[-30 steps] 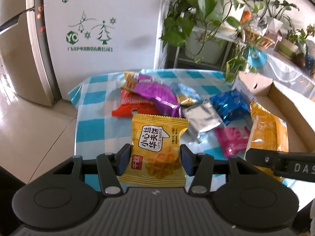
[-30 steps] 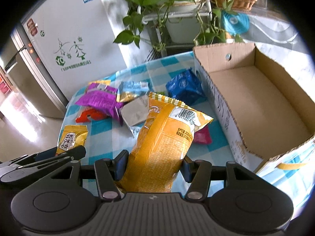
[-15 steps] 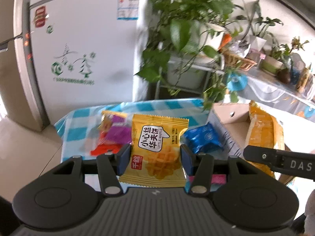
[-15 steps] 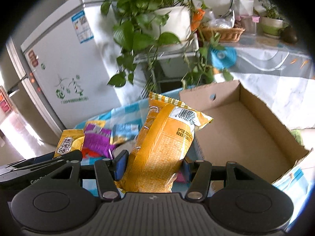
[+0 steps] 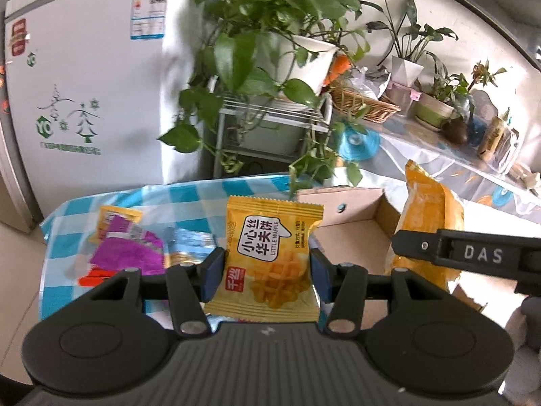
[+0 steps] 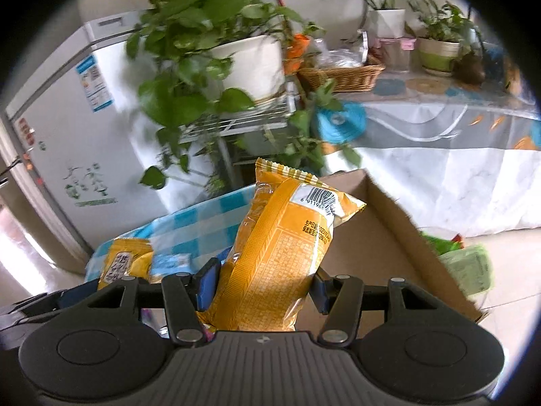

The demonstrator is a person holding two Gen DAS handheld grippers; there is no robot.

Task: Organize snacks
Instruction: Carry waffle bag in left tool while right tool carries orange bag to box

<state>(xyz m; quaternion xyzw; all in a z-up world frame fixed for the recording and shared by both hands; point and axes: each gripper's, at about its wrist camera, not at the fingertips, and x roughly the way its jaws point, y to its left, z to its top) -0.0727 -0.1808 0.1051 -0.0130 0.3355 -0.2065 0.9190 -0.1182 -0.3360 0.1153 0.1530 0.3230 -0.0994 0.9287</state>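
My left gripper (image 5: 267, 270) is shut on a small yellow waffle packet (image 5: 270, 247), held upright above the checked table (image 5: 189, 199). My right gripper (image 6: 265, 282) is shut on a tall orange snack bag (image 6: 280, 253) with a barcode near its top; that orange snack bag (image 5: 427, 216) also shows at the right of the left wrist view, over the open cardboard box (image 5: 355, 233). The box (image 6: 382, 237) lies just behind and right of the bag. A purple packet (image 5: 126, 250), a red one and a light blue one lie on the cloth.
A white fridge (image 5: 84, 84) stands behind the table on the left. A metal rack with a big potted plant (image 5: 270, 34) rises right behind the table. A long counter (image 6: 439, 128) with a basket and pots runs at the right.
Both grippers rose with their packets and swung right toward the box. The table and loose snacks dropped lower in both views; plants and counter now fill the upper part.
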